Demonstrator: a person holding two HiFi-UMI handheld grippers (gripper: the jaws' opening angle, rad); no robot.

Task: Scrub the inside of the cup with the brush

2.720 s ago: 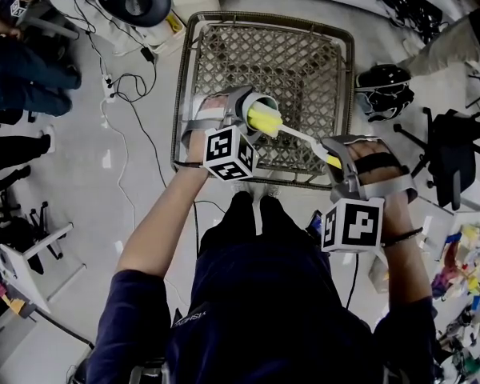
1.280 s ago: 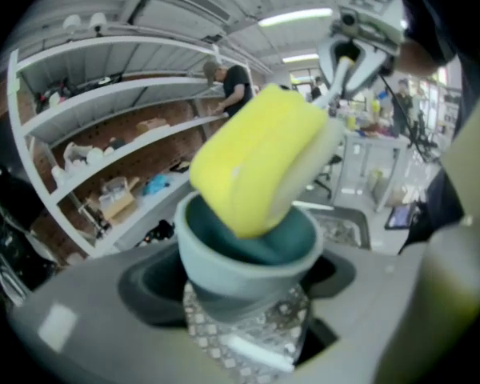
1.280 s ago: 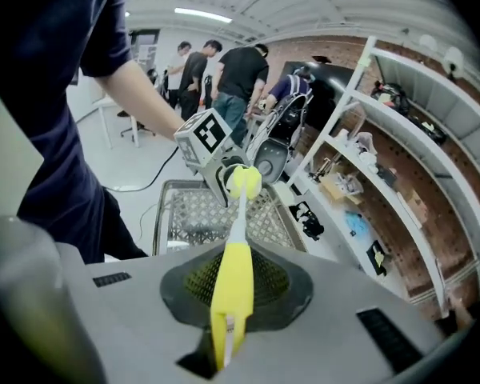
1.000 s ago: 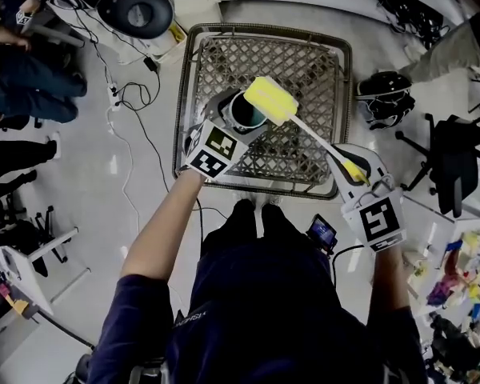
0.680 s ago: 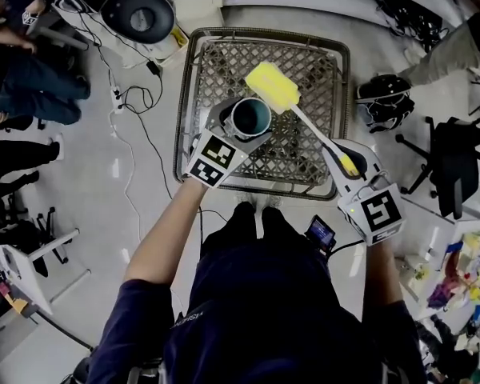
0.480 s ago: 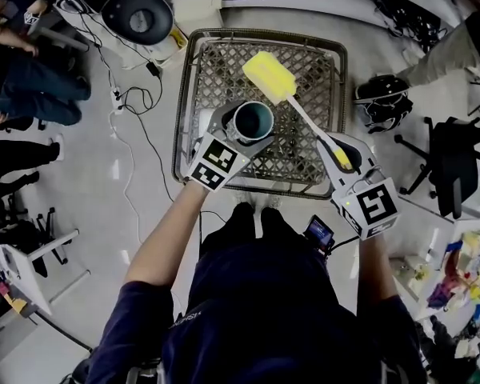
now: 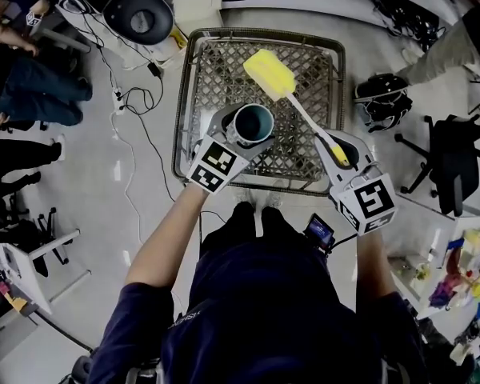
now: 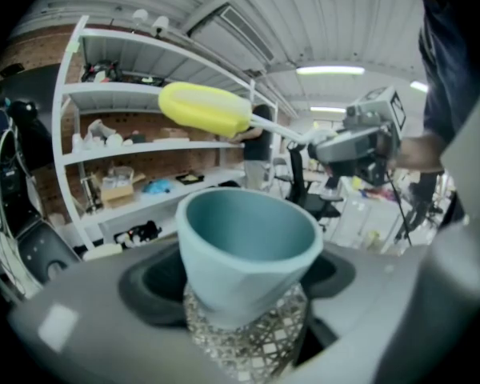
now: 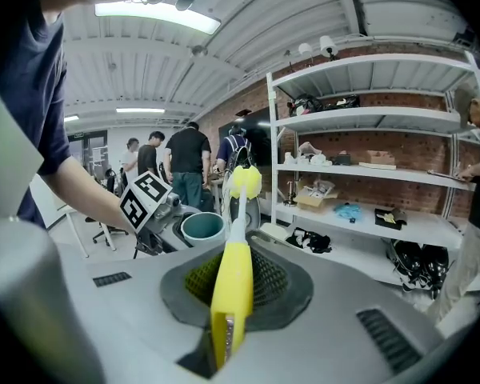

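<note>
My left gripper [image 7: 242, 133] is shut on a teal cup [image 7: 252, 123], held upright with its mouth up over the wire basket [image 7: 194, 62]. The same cup [image 8: 248, 250] fills the left gripper view, its inside bare. My right gripper [image 7: 336, 155] is shut on the yellow handle of a brush [image 7: 302, 112]. The brush's yellow sponge head [image 7: 269, 74] hangs above and beyond the cup, outside it. In the right gripper view the handle [image 9: 232, 294] runs up between the jaws to the head [image 9: 246, 181], with the cup [image 9: 202, 227] to its left.
The basket stands on a pale floor between my feet and a round black device [image 7: 139, 13]. Cables [image 7: 124, 94] trail at the left. A black helmet [image 7: 382, 94] and a chair [image 7: 452, 158] lie at the right. People sit at the far left [image 7: 24, 86].
The brush head has come out of the cup and risen up and to the right. The cup has turned from tilted towards the brush to upright.
</note>
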